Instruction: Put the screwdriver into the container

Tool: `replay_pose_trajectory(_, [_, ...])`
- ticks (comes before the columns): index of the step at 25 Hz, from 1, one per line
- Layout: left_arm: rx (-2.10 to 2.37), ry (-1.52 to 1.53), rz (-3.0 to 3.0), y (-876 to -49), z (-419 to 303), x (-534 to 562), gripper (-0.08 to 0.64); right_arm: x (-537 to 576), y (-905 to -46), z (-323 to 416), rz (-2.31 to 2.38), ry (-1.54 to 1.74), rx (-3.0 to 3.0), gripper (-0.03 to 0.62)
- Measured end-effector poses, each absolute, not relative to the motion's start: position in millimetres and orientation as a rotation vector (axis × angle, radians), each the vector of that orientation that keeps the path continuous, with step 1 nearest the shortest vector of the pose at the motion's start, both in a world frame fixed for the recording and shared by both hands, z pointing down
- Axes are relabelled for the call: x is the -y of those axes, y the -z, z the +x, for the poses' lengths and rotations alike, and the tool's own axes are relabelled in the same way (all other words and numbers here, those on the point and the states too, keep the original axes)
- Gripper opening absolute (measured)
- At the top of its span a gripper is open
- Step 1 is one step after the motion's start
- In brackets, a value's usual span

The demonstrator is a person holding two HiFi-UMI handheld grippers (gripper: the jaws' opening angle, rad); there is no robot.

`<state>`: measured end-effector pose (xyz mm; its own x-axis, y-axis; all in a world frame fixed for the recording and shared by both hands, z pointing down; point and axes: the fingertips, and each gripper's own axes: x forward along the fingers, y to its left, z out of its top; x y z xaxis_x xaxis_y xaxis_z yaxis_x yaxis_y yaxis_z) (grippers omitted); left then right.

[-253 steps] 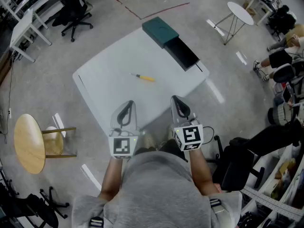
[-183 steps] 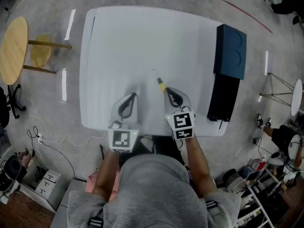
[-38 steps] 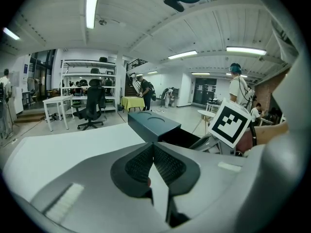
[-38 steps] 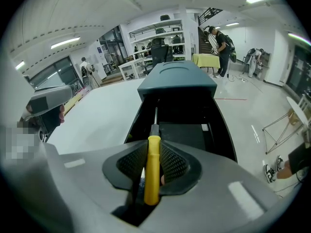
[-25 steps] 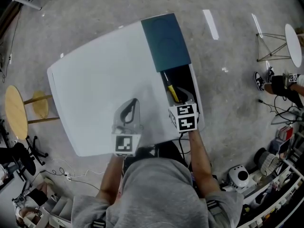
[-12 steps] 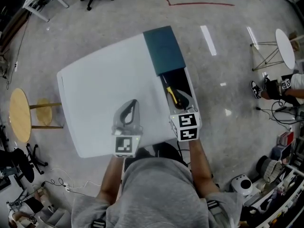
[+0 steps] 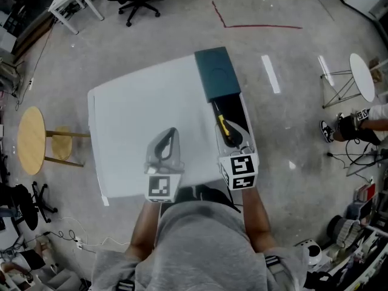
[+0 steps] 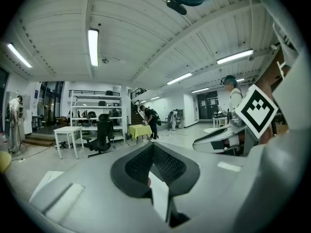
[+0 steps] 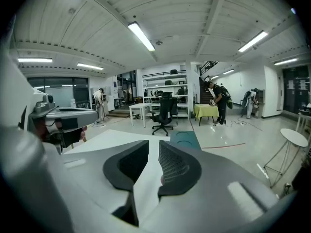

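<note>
Now yellow-handled screwdriver (image 7: 224, 126) in black container (image 7: 237, 114); right gripper (image 9: 153, 147) jaws just narrowed, empty; left gripper (image 8: 152, 147) jaws together.

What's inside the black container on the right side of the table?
A yellow-handled screwdriver lies in the open part of the container. The teal lid covers the far part, so anything under it cannot be seen.

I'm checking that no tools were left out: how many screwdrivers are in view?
1. The screwdriver lies inside the open black container at the right edge of the table. None shows elsewhere on it, though the teal lid could hide more.
</note>
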<state>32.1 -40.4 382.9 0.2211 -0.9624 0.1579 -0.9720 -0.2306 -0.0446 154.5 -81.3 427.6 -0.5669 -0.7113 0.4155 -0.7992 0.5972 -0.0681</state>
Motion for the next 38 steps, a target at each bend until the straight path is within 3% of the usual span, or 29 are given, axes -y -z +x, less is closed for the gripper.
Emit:
replay_pose_trajectory(16, [1.991,-0.206,2.344,-371.1,4.7,-8.8,0.012,31.3,-401.6,127.7,1.125,-0.223,2.601,0.005])
replay_pose_trajectory(38, [1.975,-0.231,2.331,-379.8,5.6,-25.2,0.012,9.4,-410.0,138.7,1.130,-0.211,2.592,0.003])
